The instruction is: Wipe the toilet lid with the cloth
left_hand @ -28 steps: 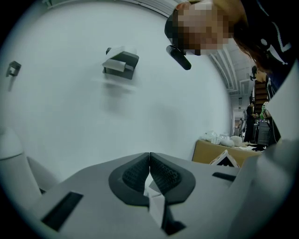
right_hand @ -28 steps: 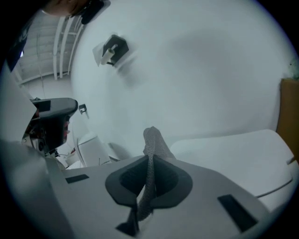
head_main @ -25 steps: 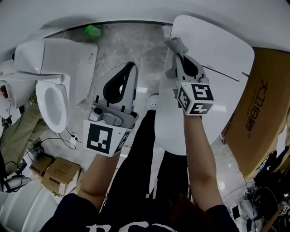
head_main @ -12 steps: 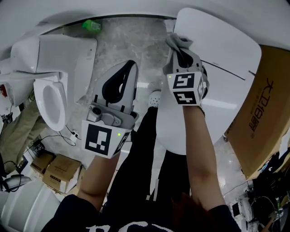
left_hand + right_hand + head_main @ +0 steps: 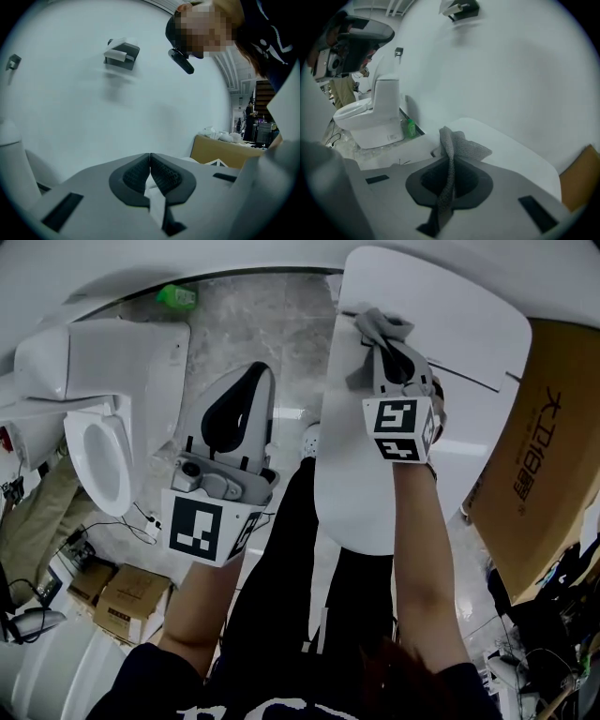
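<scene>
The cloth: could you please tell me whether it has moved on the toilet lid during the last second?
Yes. The cloth, held in the right claw, has moved right in the head view, from the toilet lid's left edge to inside it.

Looks like a storeroom or test space fitted out with bathroom ware, not a lived-in bathroom. Two toilets close together on one grey marbled floor (image 5: 253,334): a complete white toilet (image 5: 98,427) at the left, a broad white toilet lid (image 5: 459,371) at the right. Just beside the lid, a large brown printed cardboard carton (image 5: 544,456). Smaller cartons (image 5: 127,601) and loose cables (image 5: 148,519) down on the floor. Plain white wall (image 5: 93,117), with a green bottle (image 5: 176,296) at its foot.
</scene>
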Demonstrator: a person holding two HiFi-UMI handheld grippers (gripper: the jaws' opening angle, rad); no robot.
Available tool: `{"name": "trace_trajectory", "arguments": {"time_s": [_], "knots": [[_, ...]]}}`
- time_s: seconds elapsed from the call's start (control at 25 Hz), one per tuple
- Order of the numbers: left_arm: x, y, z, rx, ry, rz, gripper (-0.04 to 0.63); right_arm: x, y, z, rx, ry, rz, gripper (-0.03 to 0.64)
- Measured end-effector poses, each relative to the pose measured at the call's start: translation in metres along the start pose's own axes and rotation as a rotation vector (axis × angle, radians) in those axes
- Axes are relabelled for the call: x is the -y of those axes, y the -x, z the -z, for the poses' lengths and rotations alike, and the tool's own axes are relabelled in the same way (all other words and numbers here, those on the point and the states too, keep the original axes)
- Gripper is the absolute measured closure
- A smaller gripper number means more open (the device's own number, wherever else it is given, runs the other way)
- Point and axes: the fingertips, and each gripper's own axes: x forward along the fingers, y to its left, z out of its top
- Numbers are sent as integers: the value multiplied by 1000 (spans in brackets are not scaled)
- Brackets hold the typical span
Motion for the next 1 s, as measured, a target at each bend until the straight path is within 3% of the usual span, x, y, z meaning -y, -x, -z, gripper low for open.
{"name": "trace_trajectory", "arguments": {"time_s": [0.36,0.64,0.8,1.0], "knots": [[21,-6,-1,2,-8,23,574,98,51,81,-101,-46,120,591],[37,-6,2,-5,-14,34,574,192,101,162,-187,-222,297,591],[43,-7,0,-2,-17,42,574,196,104,164,-218,-139,290,591],[49,-7,-2,0,-22,51,574,212,122,186,-183,-328,398,591]]}}
